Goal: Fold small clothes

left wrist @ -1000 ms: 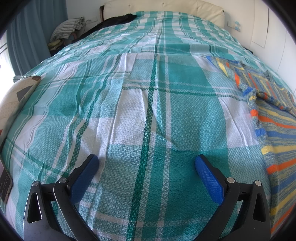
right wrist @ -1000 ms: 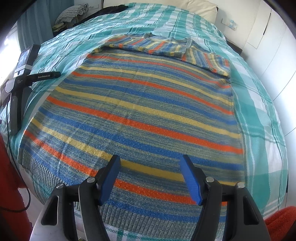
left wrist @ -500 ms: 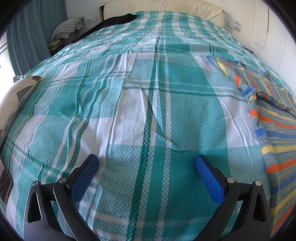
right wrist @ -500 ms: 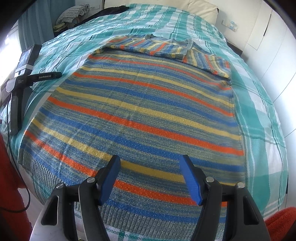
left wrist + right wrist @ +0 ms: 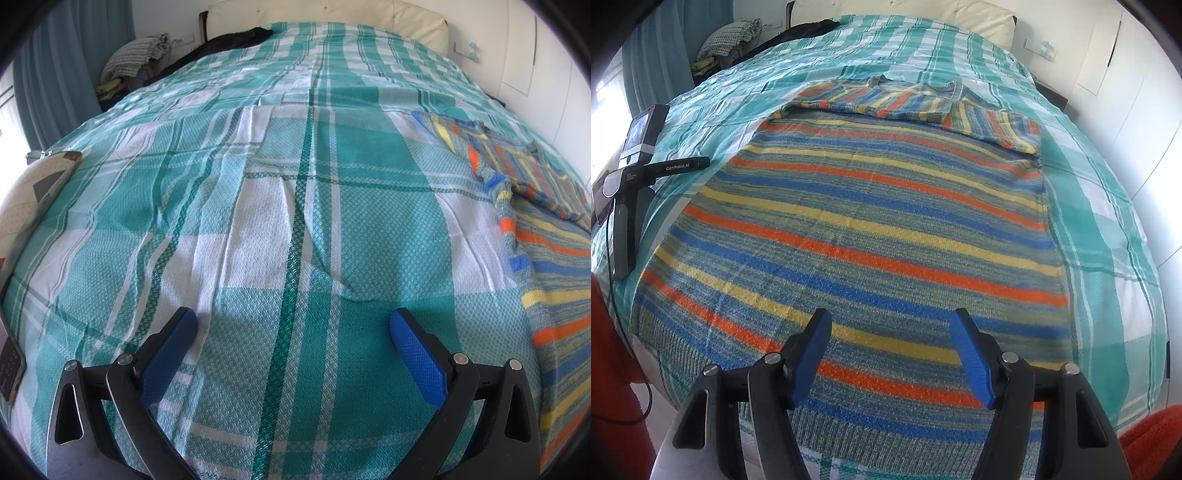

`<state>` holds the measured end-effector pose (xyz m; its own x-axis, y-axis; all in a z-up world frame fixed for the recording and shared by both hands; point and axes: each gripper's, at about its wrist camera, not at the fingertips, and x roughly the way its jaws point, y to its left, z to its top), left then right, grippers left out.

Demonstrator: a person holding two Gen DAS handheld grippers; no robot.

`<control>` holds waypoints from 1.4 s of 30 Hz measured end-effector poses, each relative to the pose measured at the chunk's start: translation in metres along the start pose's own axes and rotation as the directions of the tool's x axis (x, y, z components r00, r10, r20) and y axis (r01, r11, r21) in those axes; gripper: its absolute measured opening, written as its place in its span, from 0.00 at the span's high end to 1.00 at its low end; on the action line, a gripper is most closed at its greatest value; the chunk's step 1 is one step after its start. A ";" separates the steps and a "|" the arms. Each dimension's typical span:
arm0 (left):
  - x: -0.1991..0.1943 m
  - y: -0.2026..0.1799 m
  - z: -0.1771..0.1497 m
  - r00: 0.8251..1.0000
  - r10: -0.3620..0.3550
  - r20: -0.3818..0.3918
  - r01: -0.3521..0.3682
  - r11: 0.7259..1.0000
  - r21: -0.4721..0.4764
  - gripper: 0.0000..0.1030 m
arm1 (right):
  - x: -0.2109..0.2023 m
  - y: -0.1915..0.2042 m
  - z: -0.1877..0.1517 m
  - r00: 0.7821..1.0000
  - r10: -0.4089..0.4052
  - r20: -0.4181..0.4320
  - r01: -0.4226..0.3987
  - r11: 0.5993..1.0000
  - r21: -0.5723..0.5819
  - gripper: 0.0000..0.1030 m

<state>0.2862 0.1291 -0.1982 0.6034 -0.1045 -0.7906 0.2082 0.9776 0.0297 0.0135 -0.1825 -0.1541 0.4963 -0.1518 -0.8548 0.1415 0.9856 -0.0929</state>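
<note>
Right wrist view: striped sweater (image 5: pixel 871 236) lies flat on the bedspread (image 5: pixel 1108 236), sleeves seemingly folded in. Both grippers (image 5: pixel 892 354) (image 5: pixel 291 343) gape empty. Soft, limp knit; pinch the ribbed hem.

Teal-and-white plaid bedspread (image 5: pixel 280 229) covering the bed, cream headboard (image 5: pixel 325 16) sitting at twelve o'clock, blue curtain (image 5: pixel 62 70) hanging at ten o'clock, dark garment (image 5: pixel 229 40) lying near eleven.
</note>
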 end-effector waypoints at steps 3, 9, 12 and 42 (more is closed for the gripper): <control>0.000 0.000 0.000 1.000 0.000 0.000 0.000 1.000 0.000 0.00 | 0.001 -0.001 0.000 1.000 0.004 0.002 -0.004 1.000 0.008 0.35; 0.000 0.001 0.000 1.000 0.000 0.000 0.000 1.000 0.000 0.00 | 0.000 -0.002 -0.001 1.000 0.014 0.009 -0.014 1.000 0.012 0.35; 0.000 0.001 0.000 1.000 0.000 0.000 0.000 1.000 0.000 0.00 | 0.000 -0.005 -0.003 1.000 0.015 0.014 -0.015 1.000 0.019 0.35; -0.001 -0.002 0.000 1.000 0.013 -0.005 -0.013 1.000 0.003 0.00 | -0.022 -0.063 -0.021 0.987 0.065 0.149 -0.092 0.980 0.177 0.32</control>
<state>0.2850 0.1274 -0.1976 0.6019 -0.0906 -0.7934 0.2023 0.9784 0.0418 -0.0242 -0.2401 -0.1405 0.6263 -0.0964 -0.7736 0.2445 0.9665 0.0776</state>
